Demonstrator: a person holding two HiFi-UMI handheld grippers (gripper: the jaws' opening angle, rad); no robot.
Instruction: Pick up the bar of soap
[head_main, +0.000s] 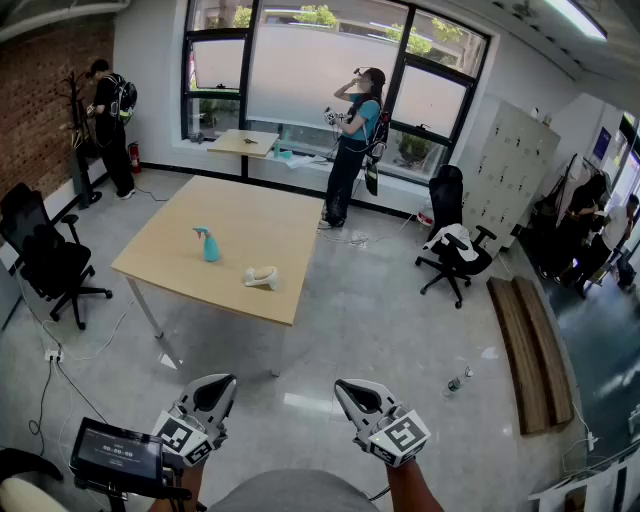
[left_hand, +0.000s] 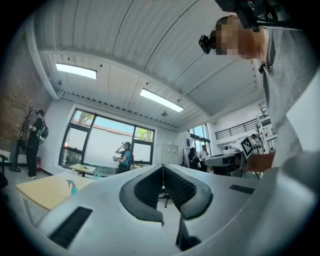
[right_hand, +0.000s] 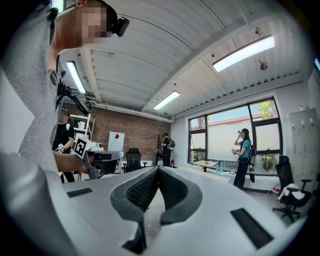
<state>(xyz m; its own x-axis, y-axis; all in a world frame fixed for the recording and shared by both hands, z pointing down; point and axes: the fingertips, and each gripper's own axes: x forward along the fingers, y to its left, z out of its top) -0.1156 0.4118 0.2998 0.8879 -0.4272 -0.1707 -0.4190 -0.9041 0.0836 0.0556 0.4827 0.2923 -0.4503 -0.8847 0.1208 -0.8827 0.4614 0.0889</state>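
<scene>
The white bar of soap (head_main: 261, 277) lies on the surface (head_main: 240, 215) at centre frame, its long axis roughly left-right. The left gripper (head_main: 212, 392) and right gripper (head_main: 358, 396), at bottom frame, have fingers clenched on nothing.

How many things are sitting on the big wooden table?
2. A teal spray bottle near the middle of the table, and a white object just right of it, closer to the near edge.

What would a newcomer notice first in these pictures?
The left gripper and the right gripper, both grey-white, shut and empty, sit at the bottom of the head view. Beyond them, a light wooden table carries a teal spray bottle and, beside it, a white curved object.
</scene>
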